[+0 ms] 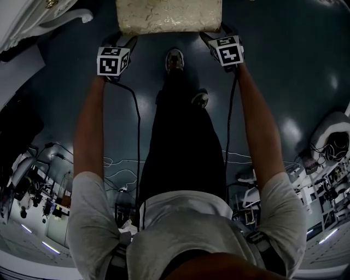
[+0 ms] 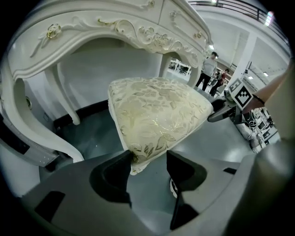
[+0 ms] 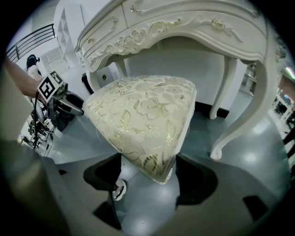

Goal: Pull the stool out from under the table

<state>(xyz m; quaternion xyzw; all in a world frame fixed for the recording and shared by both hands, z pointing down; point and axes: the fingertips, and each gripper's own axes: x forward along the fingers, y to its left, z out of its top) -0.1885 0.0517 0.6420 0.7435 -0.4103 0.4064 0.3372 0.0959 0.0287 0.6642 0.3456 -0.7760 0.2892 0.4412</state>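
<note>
The stool (image 1: 169, 16) has a cream cushion with gold flower print and stands at the top of the head view, in front of the white carved table (image 2: 92, 27). My left gripper (image 1: 124, 39) is at its near left corner. In the left gripper view that corner (image 2: 152, 120) sits between the jaws of the left gripper (image 2: 147, 161), with both pads against it. My right gripper (image 1: 210, 37) holds the near right corner. The right gripper view shows the cushion (image 3: 143, 120) wedged between the jaws of the right gripper (image 3: 148, 168), the table (image 3: 193, 27) behind it.
The table's curved legs (image 3: 239, 124) (image 2: 69, 103) flank the knee space behind the stool. The person's shoes (image 1: 175, 59) stand just in front of the stool on the dark floor. Cables (image 1: 136, 126) trail down from the grippers. People (image 2: 205, 69) stand far off.
</note>
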